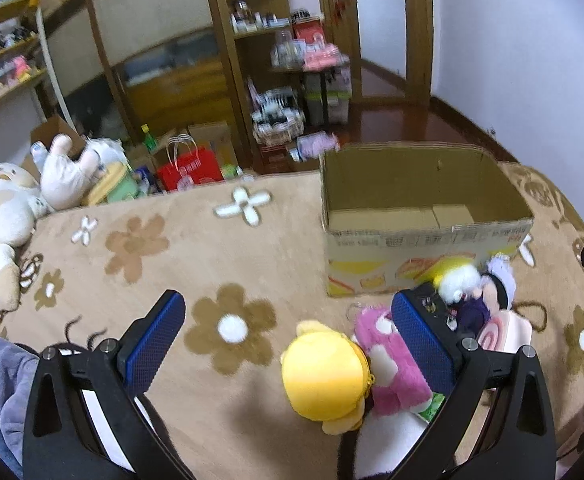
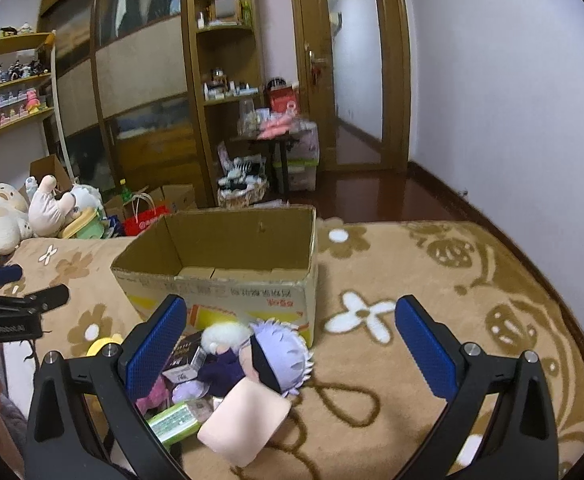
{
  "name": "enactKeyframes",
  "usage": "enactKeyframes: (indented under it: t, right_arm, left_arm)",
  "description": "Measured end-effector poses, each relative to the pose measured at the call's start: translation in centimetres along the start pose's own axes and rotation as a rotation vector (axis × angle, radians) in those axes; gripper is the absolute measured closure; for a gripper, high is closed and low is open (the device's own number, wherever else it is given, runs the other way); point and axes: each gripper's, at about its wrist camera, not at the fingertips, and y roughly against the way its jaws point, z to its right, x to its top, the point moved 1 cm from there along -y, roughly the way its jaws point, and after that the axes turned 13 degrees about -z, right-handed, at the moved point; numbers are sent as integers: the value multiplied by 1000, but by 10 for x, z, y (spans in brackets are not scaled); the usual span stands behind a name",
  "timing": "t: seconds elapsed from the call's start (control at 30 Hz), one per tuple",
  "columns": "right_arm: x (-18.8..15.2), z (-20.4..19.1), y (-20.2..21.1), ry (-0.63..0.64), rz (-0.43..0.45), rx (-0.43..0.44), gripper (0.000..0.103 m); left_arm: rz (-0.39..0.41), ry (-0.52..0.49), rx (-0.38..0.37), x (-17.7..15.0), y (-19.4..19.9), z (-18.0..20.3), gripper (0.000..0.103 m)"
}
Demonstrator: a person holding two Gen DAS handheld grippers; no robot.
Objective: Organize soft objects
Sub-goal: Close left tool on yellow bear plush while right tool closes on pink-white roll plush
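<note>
Both grippers (image 1: 288, 344) (image 2: 292, 348) hover agape – plushies (image 2: 252, 360) below

White walls (image 2: 512, 92) met a dark polished wood floor (image 2: 372, 196) along a dark baseboard. A tall wooden wardrobe (image 2: 140, 80) with pale panels stood beside open corner shelves (image 2: 224, 28) crowded with small items. A wooden door (image 2: 352, 68) with a glass pane lay further right. A tan flowered carpet (image 2: 432, 280) covered the foreground.
</note>
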Motion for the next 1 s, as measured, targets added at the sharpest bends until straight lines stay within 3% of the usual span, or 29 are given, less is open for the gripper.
enactKeyframes:
  t: [0.3,0.57,0.73,1.0]
  right_arm:
    - [-6,0,-34,-60,-179,97,0]
    - [-19,-10,-65,-15,-318,75,0]
    - [-27,-10,-83,-9,-392,75,5]
    - [-37,-16,-99,4,-489,99,27]
  left_arm:
    - [-187,-54,-27,5,-40,14,1]
    - [-347,-67,-48,-4,-76,19,1]
    - [-412,-70,-50,-8,-90,20,1]
    - [-480,-39,-79,-12,-108,16,1]
